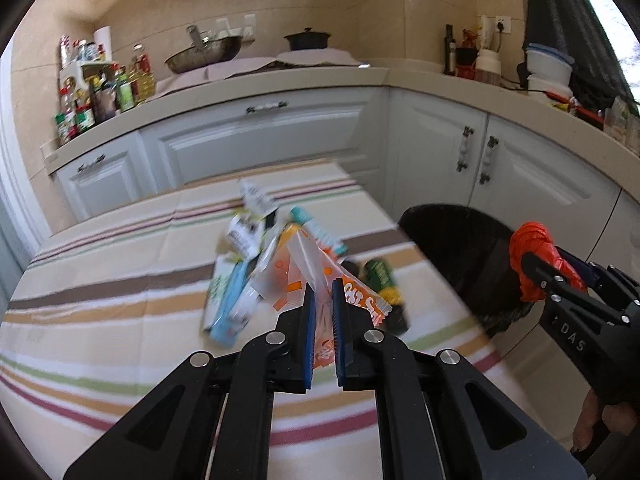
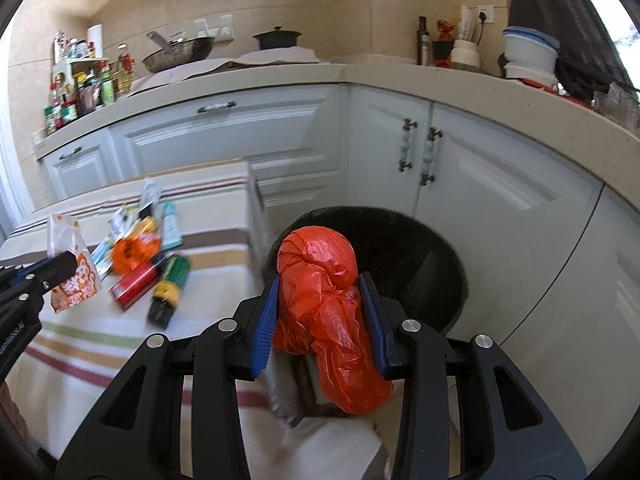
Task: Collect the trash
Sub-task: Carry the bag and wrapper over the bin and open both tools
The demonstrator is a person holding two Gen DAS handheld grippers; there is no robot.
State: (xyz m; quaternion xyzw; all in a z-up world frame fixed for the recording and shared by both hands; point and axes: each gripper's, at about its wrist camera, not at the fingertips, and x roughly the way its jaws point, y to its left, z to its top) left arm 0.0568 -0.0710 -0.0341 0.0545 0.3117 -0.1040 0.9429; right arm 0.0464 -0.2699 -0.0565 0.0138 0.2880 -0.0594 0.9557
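Kitchen: white cupboards [image 2: 248,128] go round the corner, with bottles and pots up on the counter.
Table: the striped tablecloth [image 1: 100,300] has a heap of trash [image 2: 144,256] on it: wrappers, a red box and a green packet.
Left gripper [image 1: 321,300]: its blue pads are pinching an orange and white snack wrapper [image 2: 74,276], lifted just above the heap.
Wrapper: it looks thin, light and crinkly. It could slip, so I think a firm pinch on a flat part is best.
Right gripper [image 2: 322,316]: its pads squeeze an orange plastic bag [image 2: 328,280] from both sides.
Bag: it looks soft, squashy and light, and holding the fat middle seems good.
Trash bin [image 2: 420,248]: black, by the right edge of the table; the bag hangs just above its near rim.
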